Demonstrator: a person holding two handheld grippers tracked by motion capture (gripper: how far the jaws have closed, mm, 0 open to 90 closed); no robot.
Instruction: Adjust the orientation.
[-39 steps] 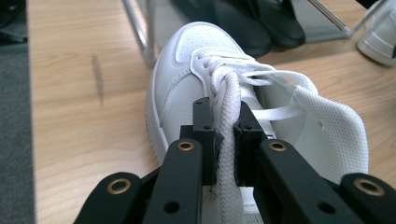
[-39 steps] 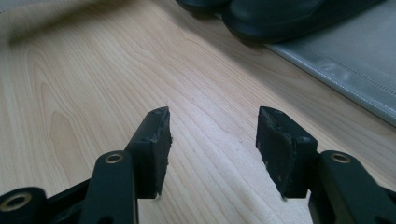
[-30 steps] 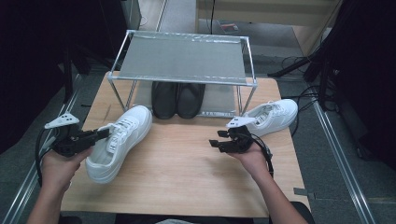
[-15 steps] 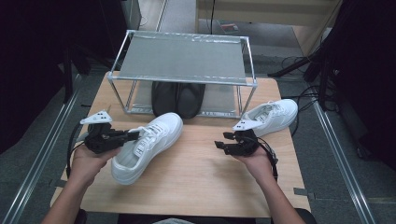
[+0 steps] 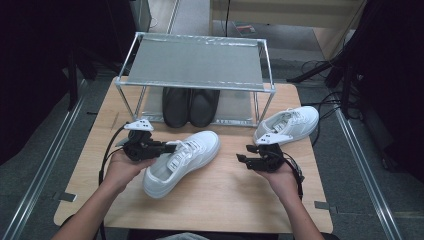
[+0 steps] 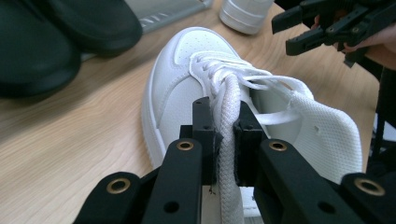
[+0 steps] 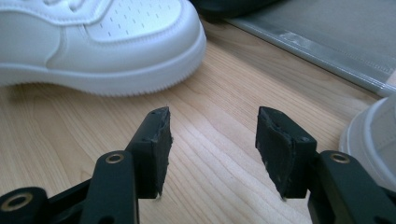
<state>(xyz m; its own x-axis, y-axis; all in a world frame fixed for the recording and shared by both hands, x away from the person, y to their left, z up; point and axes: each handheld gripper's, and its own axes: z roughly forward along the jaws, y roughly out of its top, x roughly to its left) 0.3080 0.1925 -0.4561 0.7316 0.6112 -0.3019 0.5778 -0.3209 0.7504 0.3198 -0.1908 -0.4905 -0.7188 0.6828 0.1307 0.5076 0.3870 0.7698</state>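
Wooden table (image 5: pixel 210 200), rack (image 5: pixel 195 62) behind, sneaker (image 5: pixel 181 162) at centre.
High view: left gripper (image 5: pixel 167 147) at sneaker's collar. Left gripper view: clamped on collar edge by laces. Right gripper view: right gripper (image 7: pixel 212 140) apart, above bare wood.

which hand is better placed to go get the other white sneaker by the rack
Right. The right hand-held gripper is open and empty, just below that sneaker. The left hand-held gripper is shut on the middle sneaker.
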